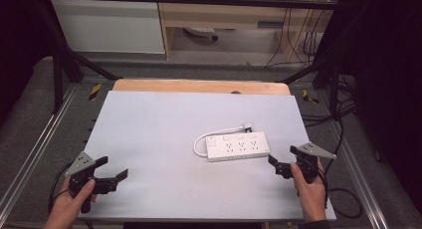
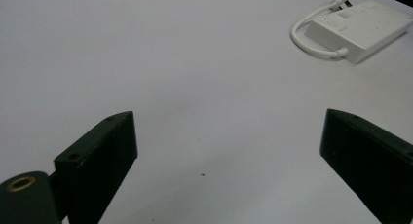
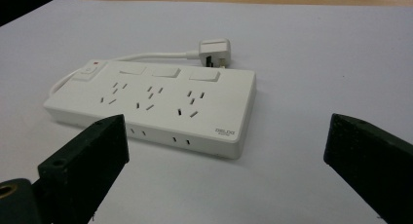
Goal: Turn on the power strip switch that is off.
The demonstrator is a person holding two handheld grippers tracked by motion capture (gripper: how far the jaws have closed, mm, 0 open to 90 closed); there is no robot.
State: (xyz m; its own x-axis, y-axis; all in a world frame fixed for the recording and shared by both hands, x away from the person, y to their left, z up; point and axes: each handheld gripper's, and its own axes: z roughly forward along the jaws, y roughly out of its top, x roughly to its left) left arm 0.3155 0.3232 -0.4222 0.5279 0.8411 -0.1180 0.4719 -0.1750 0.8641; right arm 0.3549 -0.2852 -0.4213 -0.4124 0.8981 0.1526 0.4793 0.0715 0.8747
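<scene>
A white power strip (image 1: 238,146) lies flat on the pale table (image 1: 159,134), right of centre. Its short white cable loops round the left end to a white plug (image 1: 246,125) lying just behind it. The strip (image 3: 156,104) has three socket groups, three switches and a red-lit button, and sits close in front of my right gripper (image 3: 226,151). That right gripper (image 1: 283,162) is open, just right of the strip and apart from it. My left gripper (image 1: 114,169) stands open at the near left, empty, with the strip (image 2: 358,29) far off at the upper right of its view.
A wooden strip (image 1: 199,86) edges the table's far side. Metal frame rails (image 1: 30,154) run along both sides, black cables (image 1: 343,199) trail on the floor at the right, and wooden shelving (image 1: 224,20) stands beyond the table.
</scene>
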